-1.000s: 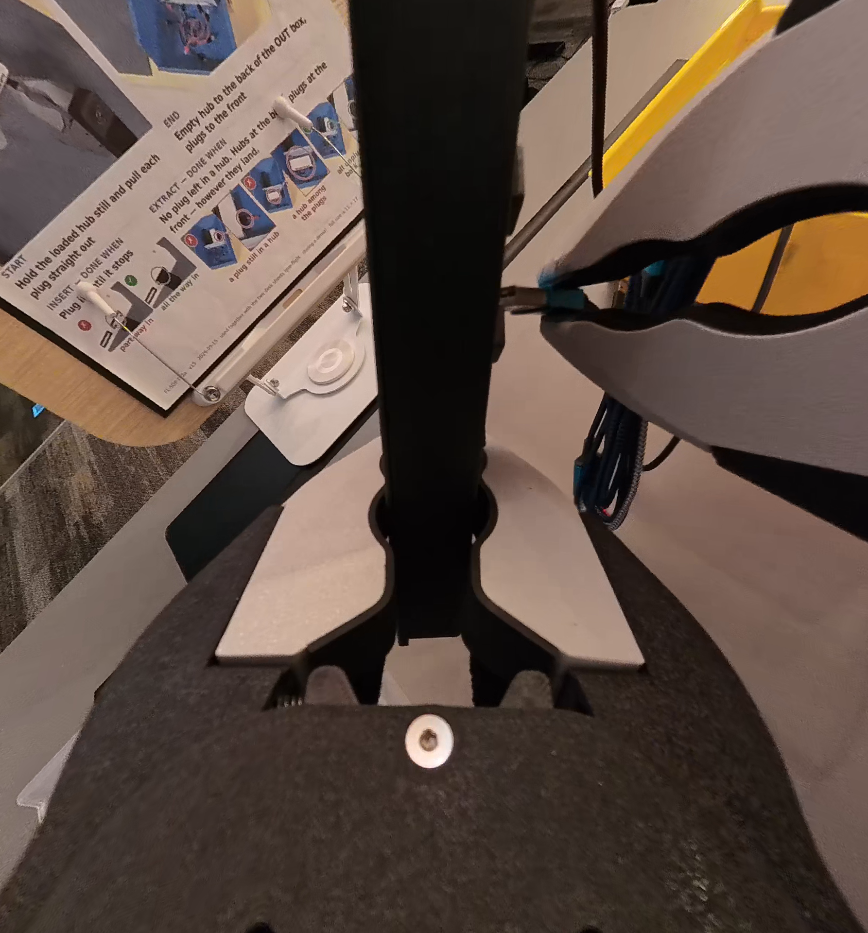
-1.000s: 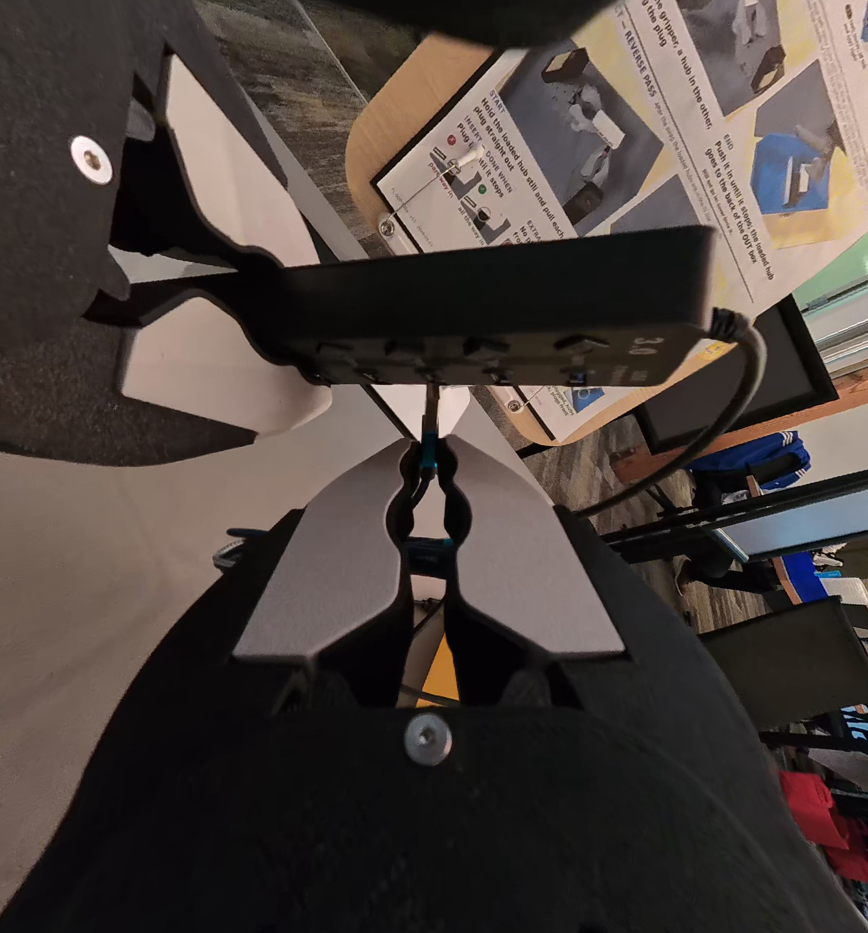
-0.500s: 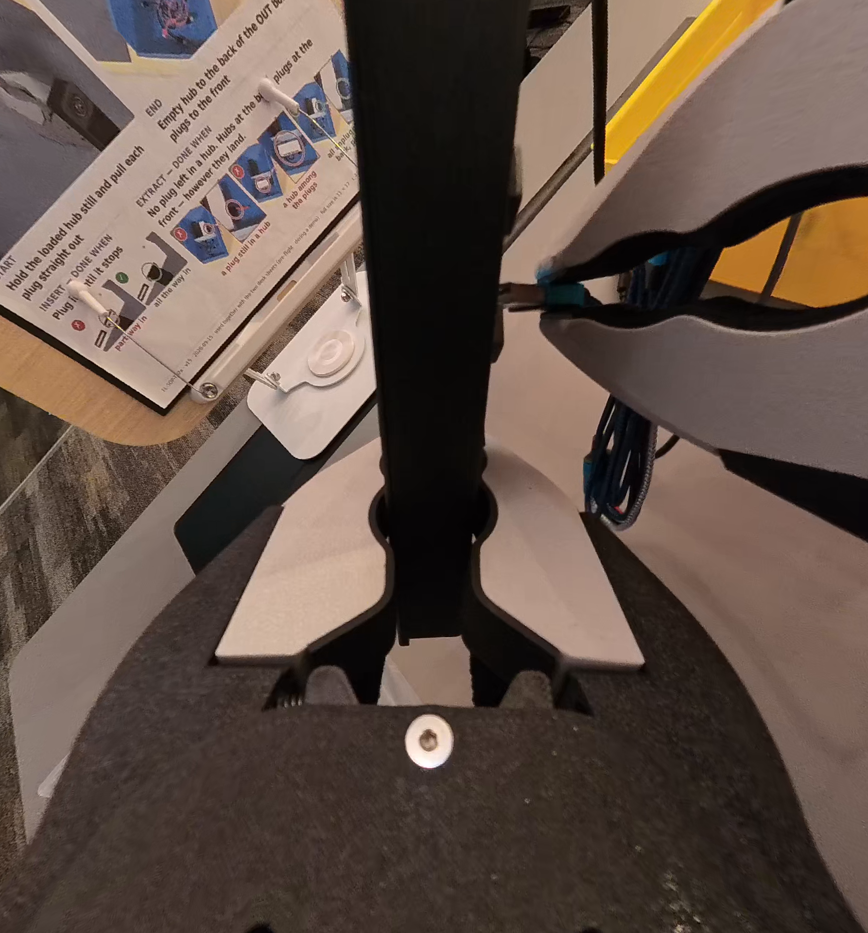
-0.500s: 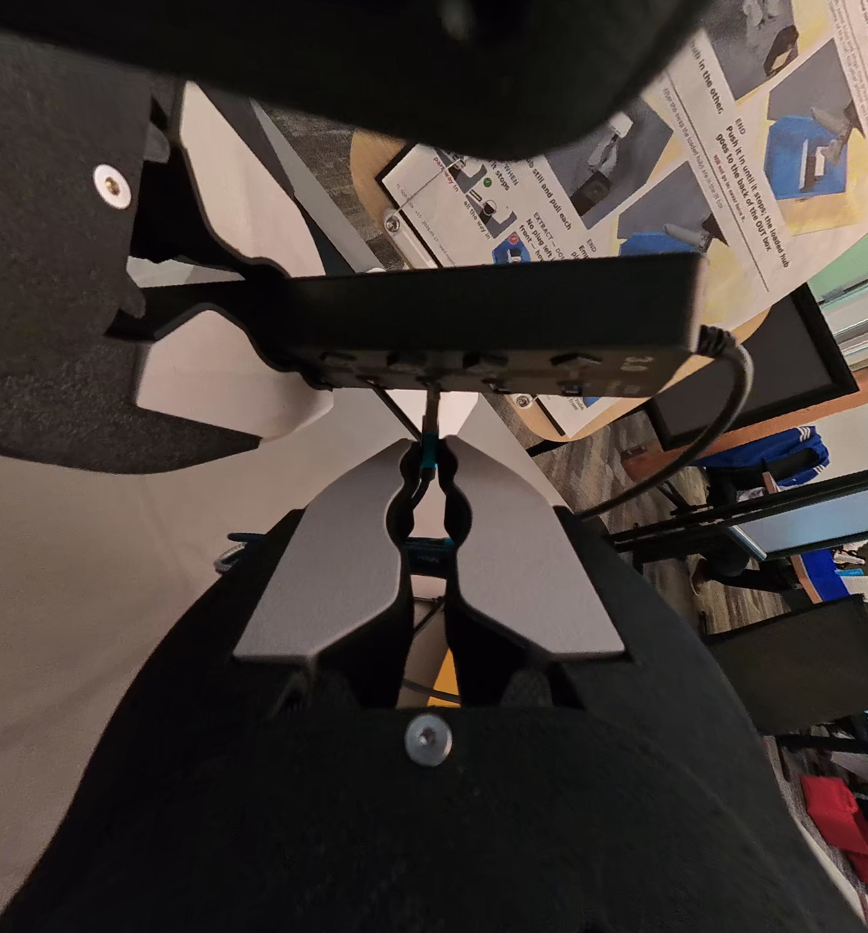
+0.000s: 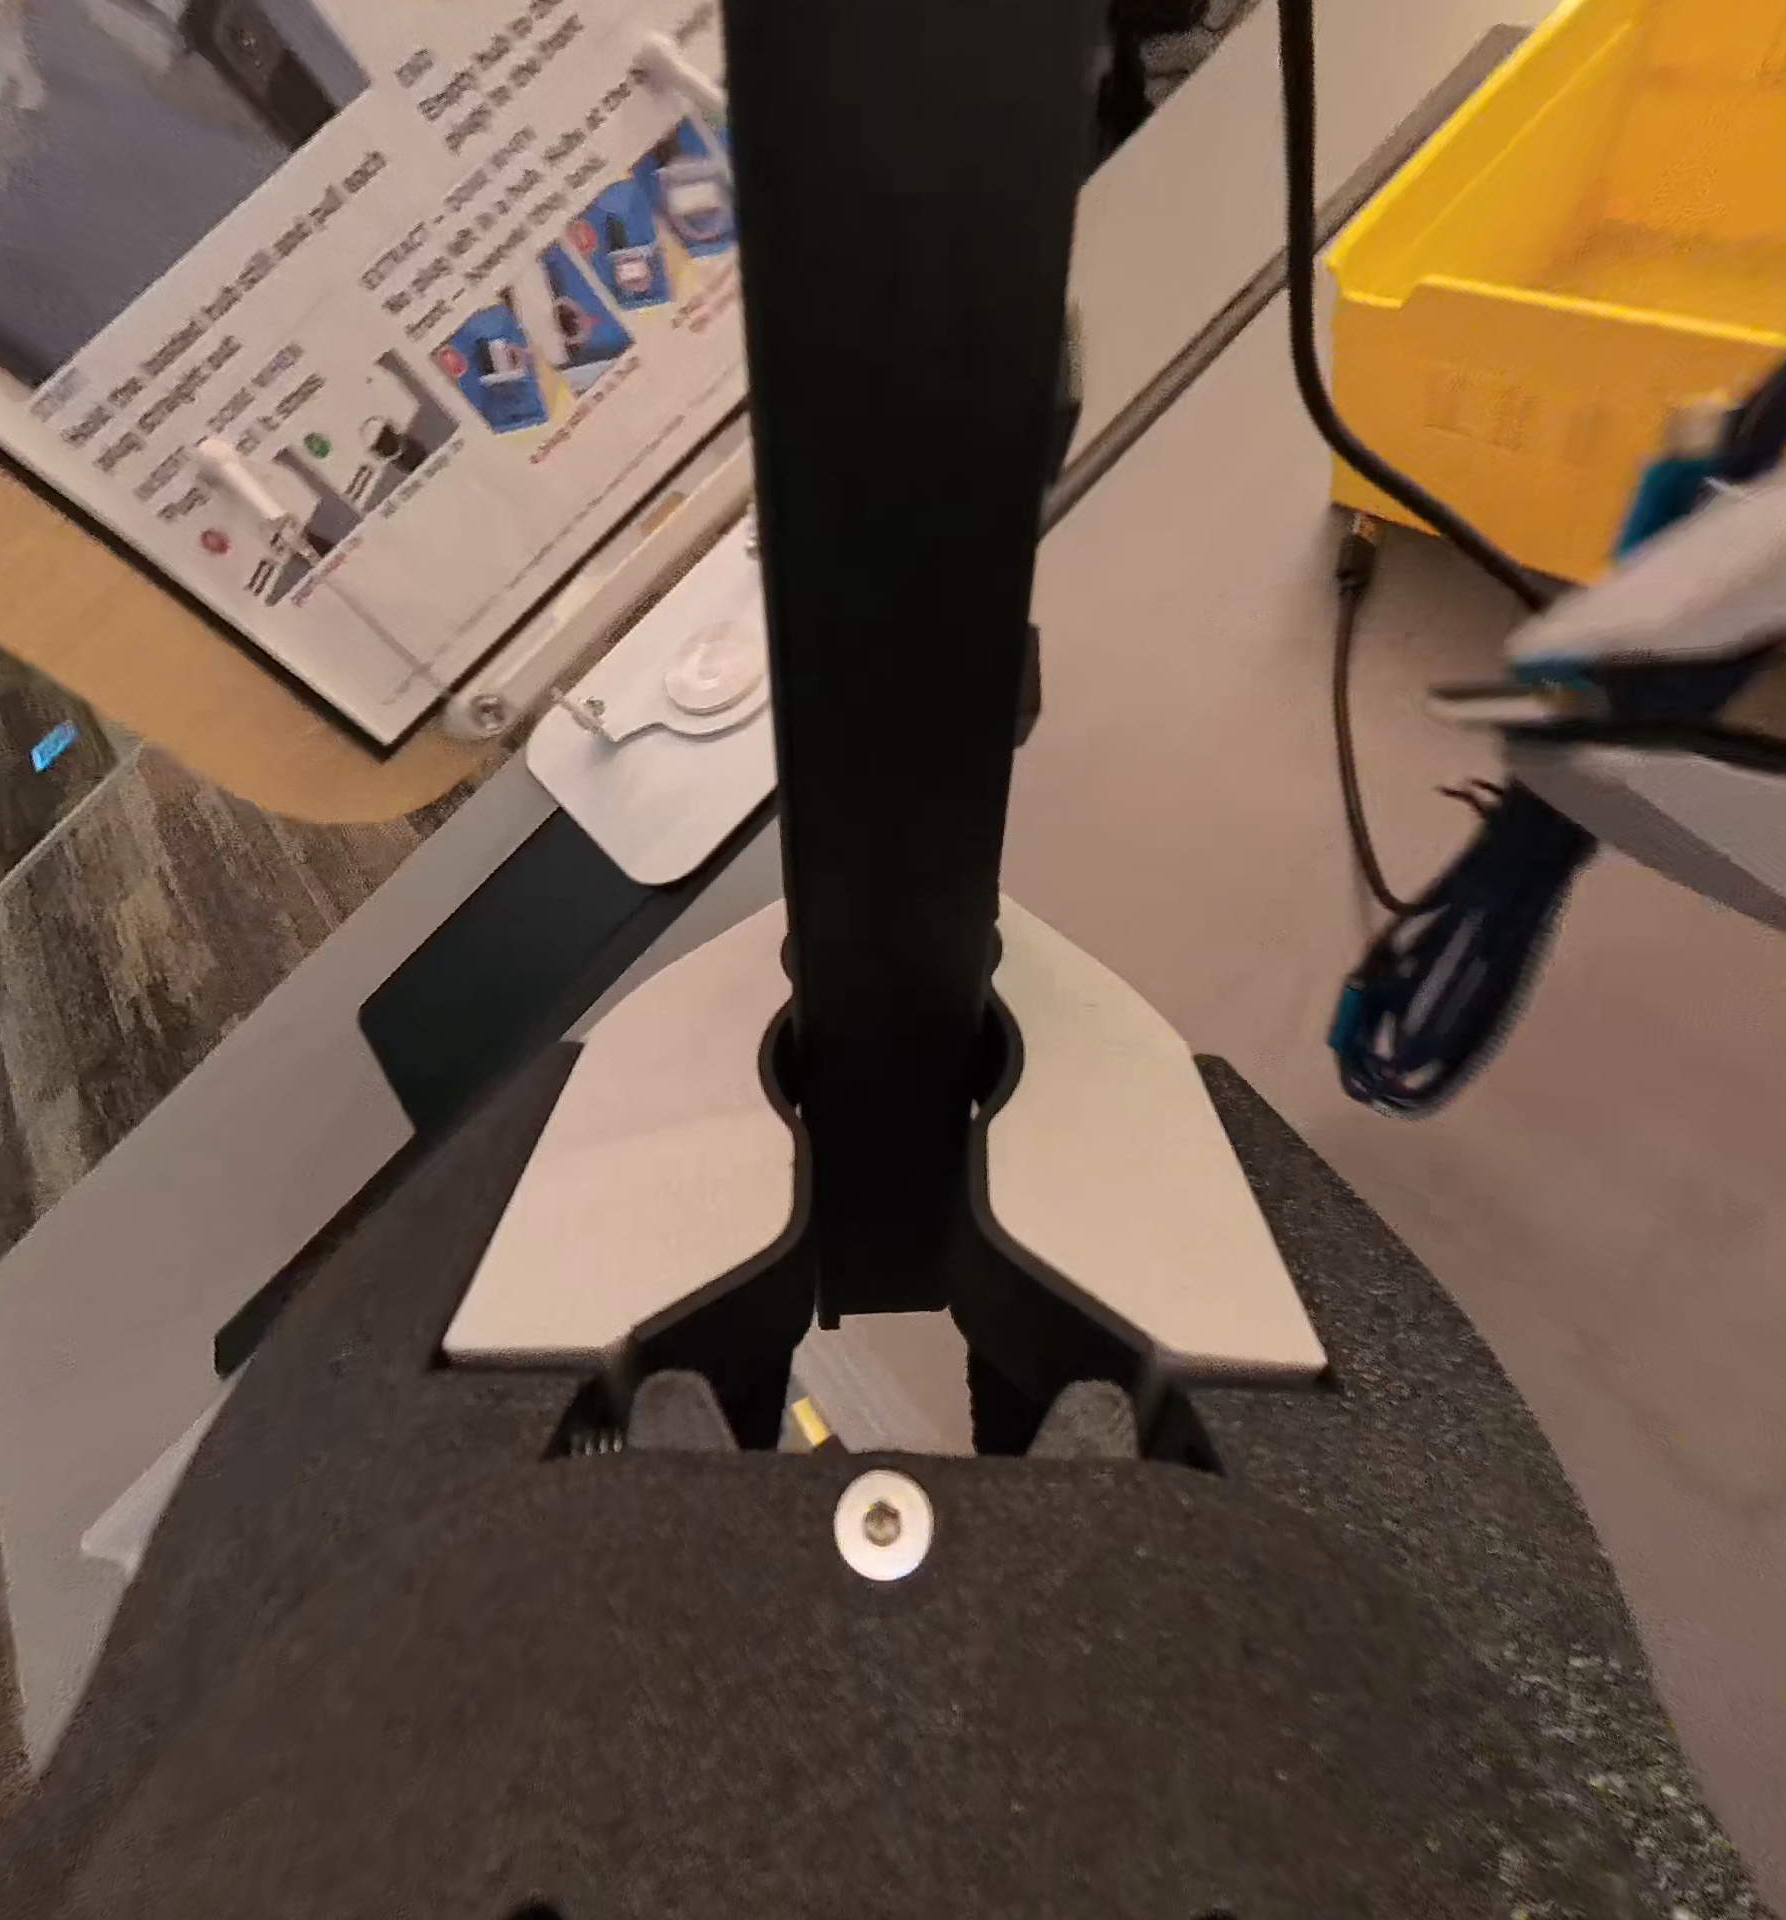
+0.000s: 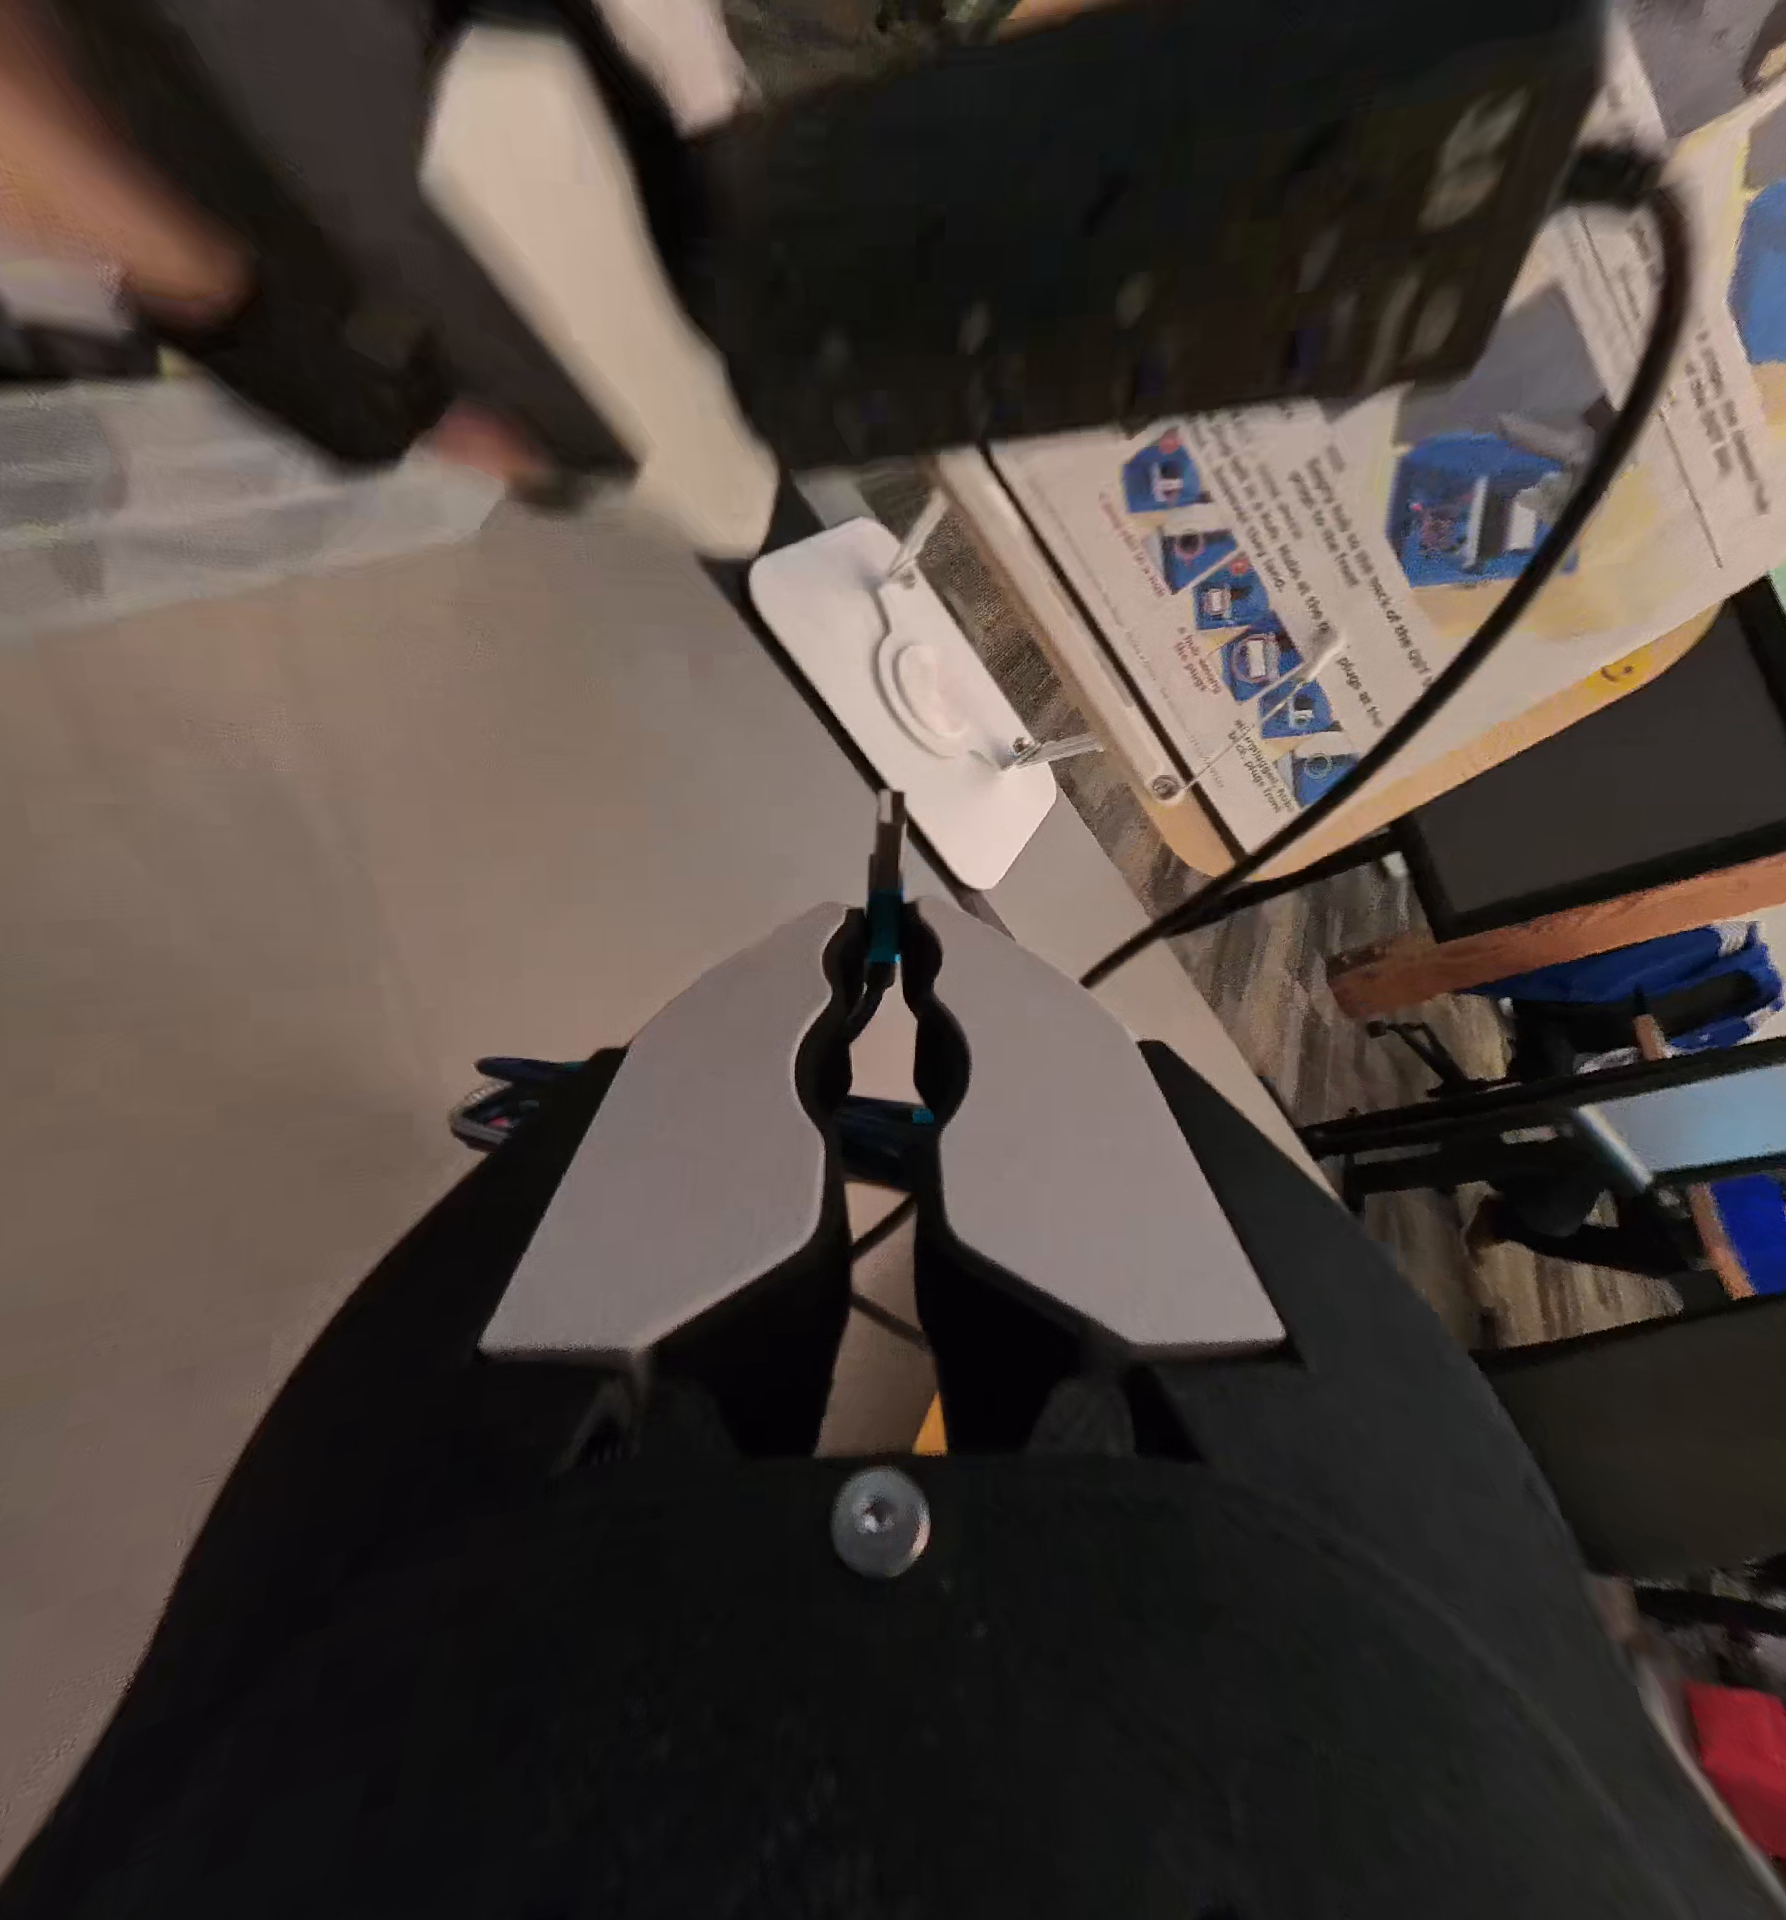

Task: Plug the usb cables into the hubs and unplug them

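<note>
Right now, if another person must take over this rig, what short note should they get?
Left gripper: shut on the black hub, held upright.
Right gripper: shut on the teal USB plug; its metal tip is clear of the hub, with a gap between them.
Blue cable bundle hangs under the right gripper; yellow bin is behind.
Done: this plug is out.
Left: other ports are too blurred to judge.

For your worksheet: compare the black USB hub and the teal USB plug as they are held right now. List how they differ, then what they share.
1. The black USB hub is a long, broad slab; the teal USB plug is small and slim.
2. The hub sits in the left gripper; the plug sits in the right gripper.
3. The hub is all black; the plug has a teal collar and a metal tip.

Shared: both are clamped and apart, unplugged.
</note>
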